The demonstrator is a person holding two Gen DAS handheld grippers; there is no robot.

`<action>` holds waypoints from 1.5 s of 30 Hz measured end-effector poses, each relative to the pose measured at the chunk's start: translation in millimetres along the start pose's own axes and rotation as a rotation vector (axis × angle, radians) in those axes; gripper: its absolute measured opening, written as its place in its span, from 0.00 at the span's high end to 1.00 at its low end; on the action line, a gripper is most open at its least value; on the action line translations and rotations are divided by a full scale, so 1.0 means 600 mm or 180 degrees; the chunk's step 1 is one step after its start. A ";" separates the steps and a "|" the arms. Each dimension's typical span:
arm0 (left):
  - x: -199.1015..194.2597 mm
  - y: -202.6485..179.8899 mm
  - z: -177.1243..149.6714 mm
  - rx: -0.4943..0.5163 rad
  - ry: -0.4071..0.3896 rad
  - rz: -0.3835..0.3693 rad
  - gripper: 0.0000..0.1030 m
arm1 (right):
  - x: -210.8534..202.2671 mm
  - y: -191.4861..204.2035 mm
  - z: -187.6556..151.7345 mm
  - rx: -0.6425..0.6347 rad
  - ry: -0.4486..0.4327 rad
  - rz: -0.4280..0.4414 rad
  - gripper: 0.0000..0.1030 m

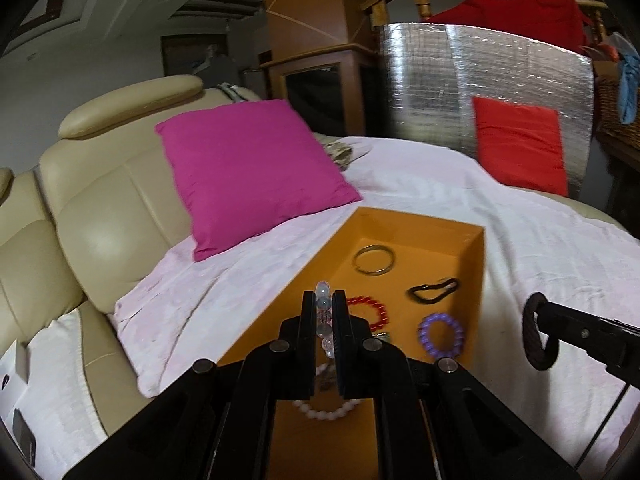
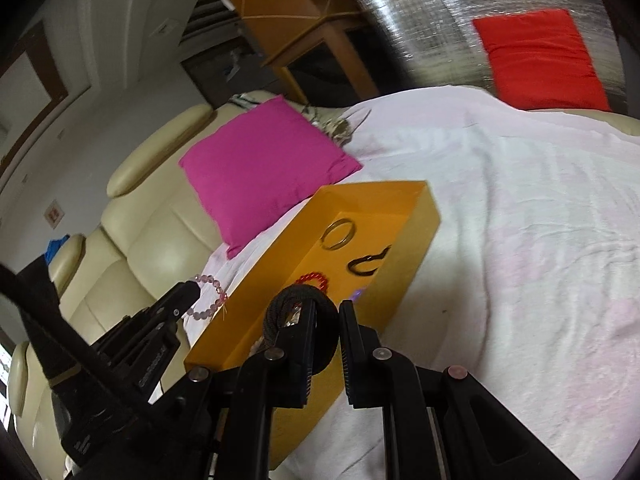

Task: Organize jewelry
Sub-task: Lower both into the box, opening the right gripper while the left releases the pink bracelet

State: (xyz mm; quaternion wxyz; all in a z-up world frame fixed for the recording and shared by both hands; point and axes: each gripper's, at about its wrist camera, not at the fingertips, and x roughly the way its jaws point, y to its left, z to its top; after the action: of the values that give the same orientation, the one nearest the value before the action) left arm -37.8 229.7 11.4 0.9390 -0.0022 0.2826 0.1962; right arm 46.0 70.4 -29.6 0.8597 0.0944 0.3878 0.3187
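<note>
My left gripper (image 1: pixel 324 300) is shut on a pale pink and clear bead bracelet (image 1: pixel 323 320), held over the near left of an orange box (image 1: pixel 478 264); both also show in the right wrist view (image 2: pixel 192 290), bracelet (image 2: pixel 210 294). In the box lie a metal bangle (image 1: pixel 374 259), a black band (image 1: pixel 432 291), a red bead bracelet (image 1: pixel 370 312), a purple bead bracelet (image 1: pixel 441 333) and a white bead bracelet (image 1: pixel 326 410). My right gripper (image 2: pixel 326 312) is shut on a dark brown braided bangle (image 2: pixel 298 312), near the box's (image 2: pixel 424 216) right side; it shows in the left view (image 1: pixel 538 334).
The box sits on a white-pink sheet (image 1: pixel 440 184) over a cream leather sofa (image 1: pixel 100 208). A magenta cushion (image 1: pixel 248 172) leans behind the box. A red cushion (image 1: pixel 520 148) rests against a silver foil panel (image 1: pixel 460 80). A wooden cabinet (image 1: pixel 316 76) stands behind.
</note>
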 end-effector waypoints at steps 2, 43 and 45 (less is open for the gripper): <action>0.005 0.014 -0.005 -0.0031 0.0021 0.0072 0.93 | 0.009 0.010 -0.006 -0.0046 0.0037 0.0028 0.87; -0.012 0.028 -0.034 0.0180 0.0256 0.0324 0.93 | 0.062 0.063 -0.044 -0.0296 0.0326 0.0211 0.87; -0.016 0.023 -0.036 0.0201 0.0266 0.0316 0.93 | 0.060 0.060 -0.044 -0.0273 0.0320 0.0202 0.87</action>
State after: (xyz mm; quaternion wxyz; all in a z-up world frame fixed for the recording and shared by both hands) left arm -61.9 236.5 -0.1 0.9151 0.0333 0.3273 0.2332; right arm 27.9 118.5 -54.6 0.8319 0.0535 0.4133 0.3664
